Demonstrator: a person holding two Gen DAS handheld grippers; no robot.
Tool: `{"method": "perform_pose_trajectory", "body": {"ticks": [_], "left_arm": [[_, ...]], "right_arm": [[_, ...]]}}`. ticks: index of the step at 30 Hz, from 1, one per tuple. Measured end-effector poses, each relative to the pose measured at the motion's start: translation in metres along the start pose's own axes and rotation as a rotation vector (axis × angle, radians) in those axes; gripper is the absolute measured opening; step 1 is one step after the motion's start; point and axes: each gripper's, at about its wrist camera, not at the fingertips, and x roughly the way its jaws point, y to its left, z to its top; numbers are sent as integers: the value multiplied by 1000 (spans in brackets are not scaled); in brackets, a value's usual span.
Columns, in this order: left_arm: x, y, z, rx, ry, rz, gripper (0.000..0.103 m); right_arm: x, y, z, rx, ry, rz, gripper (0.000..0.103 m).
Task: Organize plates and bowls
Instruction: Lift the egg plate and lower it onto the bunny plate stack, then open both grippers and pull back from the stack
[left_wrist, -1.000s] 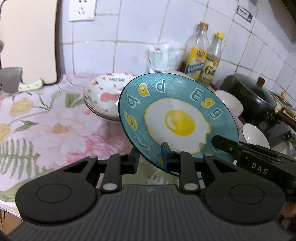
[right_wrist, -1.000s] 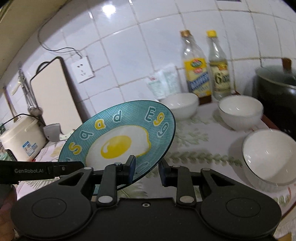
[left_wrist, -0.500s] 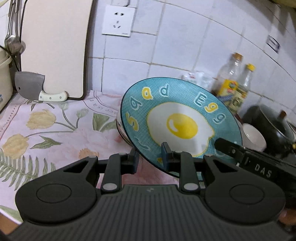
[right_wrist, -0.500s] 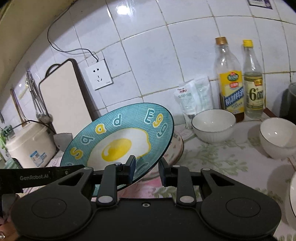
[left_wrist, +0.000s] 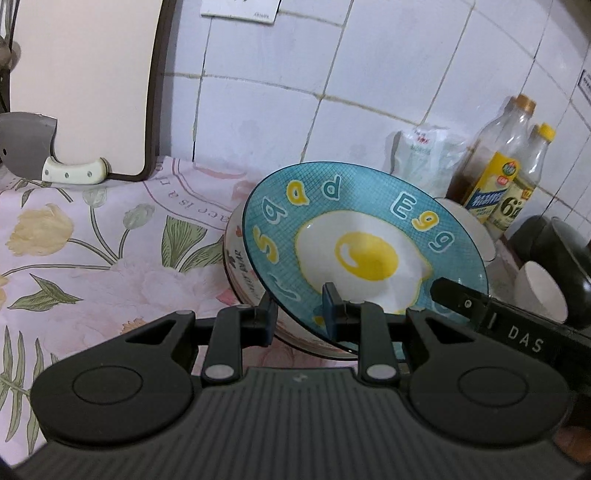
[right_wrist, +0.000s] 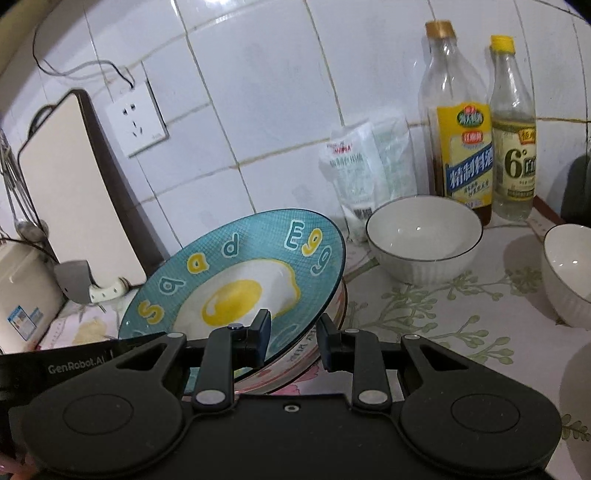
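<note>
Since a second ago we have carried the blue egg plate (left_wrist: 354, 236) sideways toward the cutting board end of the table; the patterned bowl (left_wrist: 236, 266), then clear of the plate on its far side, now sits directly under it, and the black pot has slid to the frame edge.

Items, largest first:

- Table (left_wrist: 92, 258), covered in a floral cloth, against a white tiled wall.
- Cutting board (left_wrist: 81, 85), upright against the wall, a cleaver (left_wrist: 33, 147) with white handle leaning at its foot.
- Rice cooker (right_wrist: 22, 291), far left in the right wrist view.
- Black pot (left_wrist: 565, 258), right edge of the left wrist view.
- Blue egg plate (right_wrist: 243, 284), tilted, far rim raised, held off the table over the patterned bowl; we cannot tell if they touch.
- Patterned bowl (right_wrist: 295, 358), white with red print, on the table beneath the plate.
- White bowls: one (right_wrist: 424, 236) just before the bottles, another (right_wrist: 569, 273) to its right.
- Two bottles: yellow-label one (right_wrist: 461, 125) and clear one (right_wrist: 513, 133), standing side by side at the wall.
- White packet (right_wrist: 365, 166), leaning on the tiles beside the bottles.
- Left gripper (left_wrist: 300, 314): we hold it clamped on the plate's near rim.
- Right gripper (right_wrist: 293, 334): likewise closed on the plate's rim, at the plate's right side.
- Wall socket (right_wrist: 136, 125)
</note>
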Motion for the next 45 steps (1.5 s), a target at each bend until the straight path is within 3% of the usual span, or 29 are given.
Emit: {"method": "perform_pose_trajectory", "body": {"ticks": [7,12,18,26,30,32,45], "left_arm": [[11,3,-2,17,12,69,23],[13,5,2,11,34,73,24],[22,4,11,16,99,94,25],[23,-1,14,40,110,125,27],[17,-2,12,52,106,118,35],[5,1,11,59,75,120,43],[-84,-11,-5,137,11,40,58]], "right_arm": [[20,2,-6,-2,62,5,32],[23,7,-5,-8,61,-19,32],[31,19,-3,-107,96,-104,37],[40,27,-9,-222,64,-164,42],[41,22,-12,-227,37,-147,43],[34,17,-12,-205,24,-126,43],[-67,3,-5,-246,-4,0,51]]}}
